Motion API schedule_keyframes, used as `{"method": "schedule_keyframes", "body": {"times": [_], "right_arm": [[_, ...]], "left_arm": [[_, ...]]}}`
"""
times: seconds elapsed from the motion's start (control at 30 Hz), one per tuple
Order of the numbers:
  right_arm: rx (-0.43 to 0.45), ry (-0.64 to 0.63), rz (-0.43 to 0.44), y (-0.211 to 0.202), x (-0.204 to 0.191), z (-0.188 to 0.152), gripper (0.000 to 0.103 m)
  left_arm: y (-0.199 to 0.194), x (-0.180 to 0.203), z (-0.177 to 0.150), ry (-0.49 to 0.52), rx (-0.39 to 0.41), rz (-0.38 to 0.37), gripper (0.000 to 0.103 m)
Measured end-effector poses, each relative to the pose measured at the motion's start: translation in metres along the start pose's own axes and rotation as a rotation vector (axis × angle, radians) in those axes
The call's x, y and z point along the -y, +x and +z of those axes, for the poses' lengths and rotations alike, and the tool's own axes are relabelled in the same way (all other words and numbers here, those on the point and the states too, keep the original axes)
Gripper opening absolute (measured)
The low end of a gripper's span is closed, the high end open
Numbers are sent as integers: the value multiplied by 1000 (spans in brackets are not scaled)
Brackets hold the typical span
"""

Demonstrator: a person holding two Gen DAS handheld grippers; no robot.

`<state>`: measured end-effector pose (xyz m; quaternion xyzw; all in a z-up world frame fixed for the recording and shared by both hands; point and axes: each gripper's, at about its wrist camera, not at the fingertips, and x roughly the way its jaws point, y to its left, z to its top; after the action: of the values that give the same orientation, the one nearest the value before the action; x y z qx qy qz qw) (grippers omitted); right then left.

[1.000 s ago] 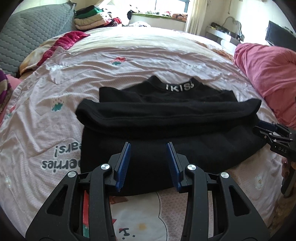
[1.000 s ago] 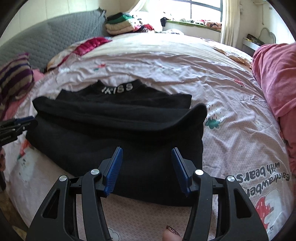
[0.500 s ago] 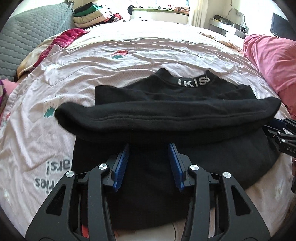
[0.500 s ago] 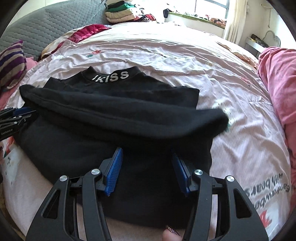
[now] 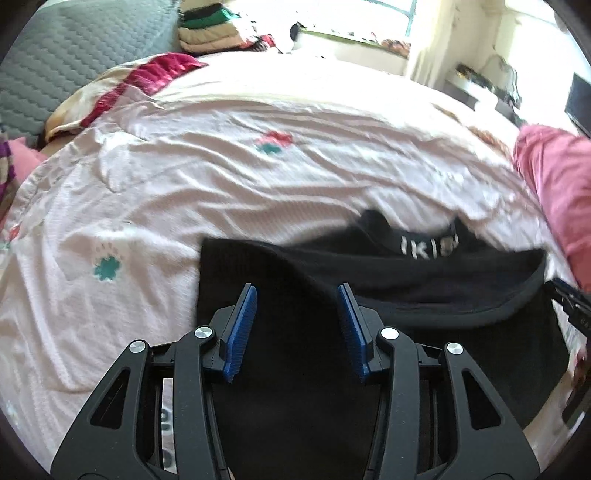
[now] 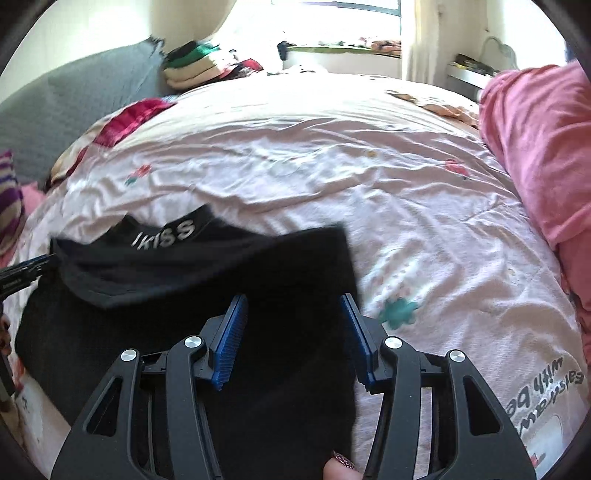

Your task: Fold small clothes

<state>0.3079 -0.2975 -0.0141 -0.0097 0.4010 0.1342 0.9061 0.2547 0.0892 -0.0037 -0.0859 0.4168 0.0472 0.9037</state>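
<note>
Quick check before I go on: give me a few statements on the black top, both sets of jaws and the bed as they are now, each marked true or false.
1. The black top lies on the pink bedsheet. True.
2. The collar band reads IKISS in white letters. True.
3. The left gripper is clamped on the collar. False: its jaws stand apart over the top's body, gripping nothing.
4. The right gripper holds a pink blanket. False: its jaws are open over the top's right edge; the pink blanket lies at the bed's right side.
5. A stack of folded clothes sits at the far end of the bed. True.
</note>
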Motion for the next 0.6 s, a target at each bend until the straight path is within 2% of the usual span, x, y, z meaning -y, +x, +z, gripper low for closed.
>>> {"method": "schedule_keyframes", "body": {"times": [0.17,0.3,0.43,0.57,0.6], "right_arm": [[-18,40,-19,4,18,5,51],[-64,76,21,15,25,1,51],[-89,126,73,23,28,-5,51],[-68,152,100,25,32,-6,49],[-61,156,109,25,33,-5,46]], "left_arm": [[-7,-26,2,-56,10,15,42],[-1,-37,-1,-81,-23,13,43],[20,-43,-7,-105,-97,-18,44],[26,-45,-12,-126,-89,-55,44],[27,-45,-12,-130,-81,-61,38]]}}
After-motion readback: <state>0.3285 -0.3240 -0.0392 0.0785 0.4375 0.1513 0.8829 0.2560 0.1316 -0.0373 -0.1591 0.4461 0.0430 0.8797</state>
